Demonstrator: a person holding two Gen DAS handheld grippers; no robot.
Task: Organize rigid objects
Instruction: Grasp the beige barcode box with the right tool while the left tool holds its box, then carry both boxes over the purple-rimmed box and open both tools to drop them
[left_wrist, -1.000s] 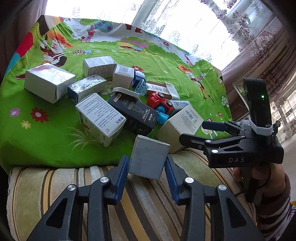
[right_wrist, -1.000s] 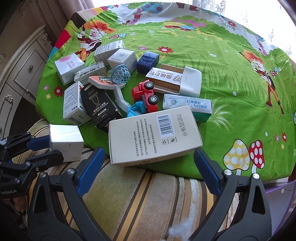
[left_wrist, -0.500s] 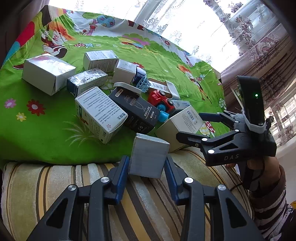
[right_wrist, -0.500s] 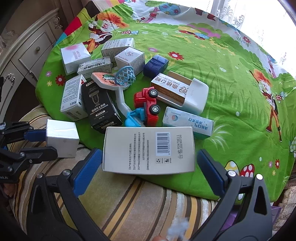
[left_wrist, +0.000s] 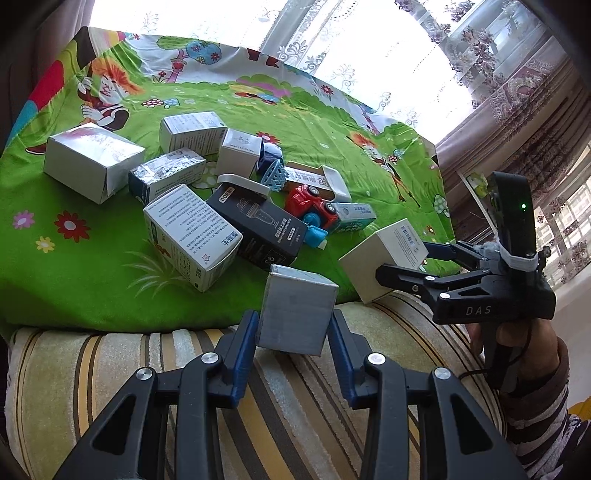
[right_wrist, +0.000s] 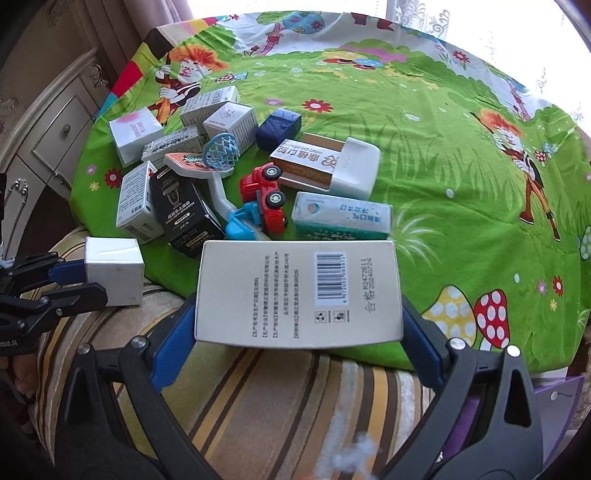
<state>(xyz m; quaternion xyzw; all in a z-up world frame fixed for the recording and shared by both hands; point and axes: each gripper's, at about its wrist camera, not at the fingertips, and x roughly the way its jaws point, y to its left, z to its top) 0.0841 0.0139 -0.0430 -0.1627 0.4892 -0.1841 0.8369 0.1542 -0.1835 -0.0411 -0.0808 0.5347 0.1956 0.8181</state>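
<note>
You are mid-carry with both hands: your left gripper (left_wrist: 293, 325) is clamped on a small plain grey-white carton (left_wrist: 297, 310) and your right gripper (right_wrist: 295, 325) on a wide flat white carton with a barcode (right_wrist: 299, 291), both held over the striped cushion (right_wrist: 258, 398) at the near edge of the green cartoon cloth (right_wrist: 424, 129). Next, I judge, you need a clear spot to set each down squarely. Only the right wrist view shows the barcode face; only the left shows your right hand (left_wrist: 517, 339).

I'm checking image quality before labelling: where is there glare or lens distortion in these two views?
Left wrist view: the window is blown out white, and straight edges bow towards the rim. Right wrist view: even light, only the top right corner overexposed; the barcode box prints sharp, while the green cloth curves with the fisheye.
</note>
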